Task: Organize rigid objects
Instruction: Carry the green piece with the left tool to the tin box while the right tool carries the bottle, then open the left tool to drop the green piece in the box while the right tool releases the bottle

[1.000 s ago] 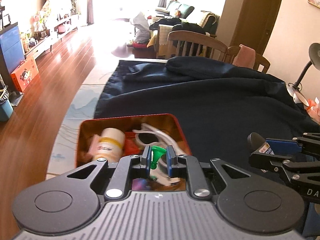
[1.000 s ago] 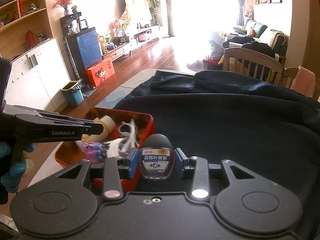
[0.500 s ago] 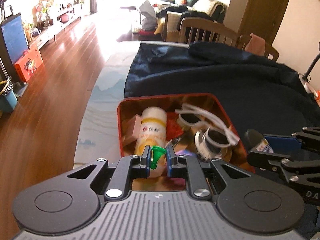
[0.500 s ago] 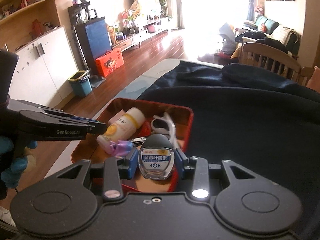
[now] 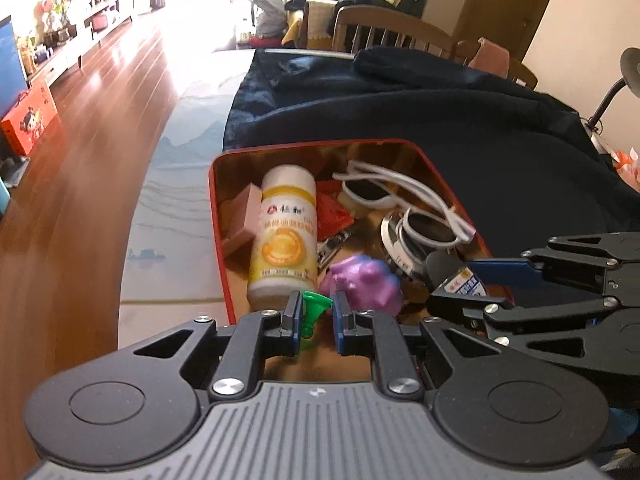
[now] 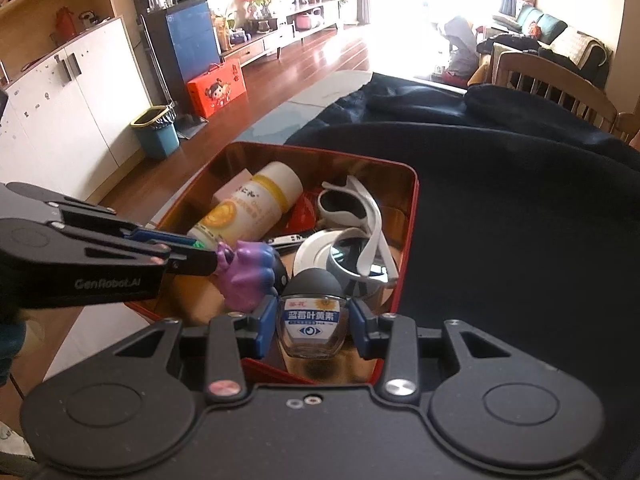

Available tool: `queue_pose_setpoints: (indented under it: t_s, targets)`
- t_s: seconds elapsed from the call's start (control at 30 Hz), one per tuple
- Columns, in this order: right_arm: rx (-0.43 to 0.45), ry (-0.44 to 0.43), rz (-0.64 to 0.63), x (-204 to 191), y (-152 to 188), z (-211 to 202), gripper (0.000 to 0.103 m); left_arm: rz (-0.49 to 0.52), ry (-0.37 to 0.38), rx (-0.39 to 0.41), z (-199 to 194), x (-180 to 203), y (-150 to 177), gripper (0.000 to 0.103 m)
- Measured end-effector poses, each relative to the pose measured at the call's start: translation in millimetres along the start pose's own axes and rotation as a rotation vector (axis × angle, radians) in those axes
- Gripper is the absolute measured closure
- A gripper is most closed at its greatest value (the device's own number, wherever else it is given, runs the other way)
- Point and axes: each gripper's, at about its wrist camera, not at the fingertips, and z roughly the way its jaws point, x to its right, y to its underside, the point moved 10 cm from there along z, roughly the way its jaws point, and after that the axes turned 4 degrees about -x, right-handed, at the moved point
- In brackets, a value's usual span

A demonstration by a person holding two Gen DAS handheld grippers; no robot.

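Red tin (image 5: 218, 216) crowded; bare floor only at its near end

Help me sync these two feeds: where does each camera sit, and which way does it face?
Left wrist: sits on the left gripper, looks down along its fingers into the red tin; green piece pinched, right gripper showing at right.
Right wrist: sits on the right gripper, faces the same tin; it holds a small bottle, left gripper at left.
Shared: tin, white bottle, white glasses, purple toy.

The left gripper (image 6: 216, 258) has "GenRobot.AI" printed along its side. The little glass bottle (image 6: 311, 326) has a blue label reading 蓝莓叶黄素 with an eye icon; the print on the white bottle (image 6: 248, 208) is too blurry to read.
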Motion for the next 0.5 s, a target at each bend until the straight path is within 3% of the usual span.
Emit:
queue_pose_setpoints:
  t_s: [0.2,0.5]
  targets:
    - [-0.003,0.004,0.004,1,3,0,0.064,-0.028,-0.007,-0.042,8,-7,9,0.088]
    - [0.027,-0.012,0.021,0,2,-9,0.060,-0.014,-0.019,-0.036,5,-7,11,0.088]
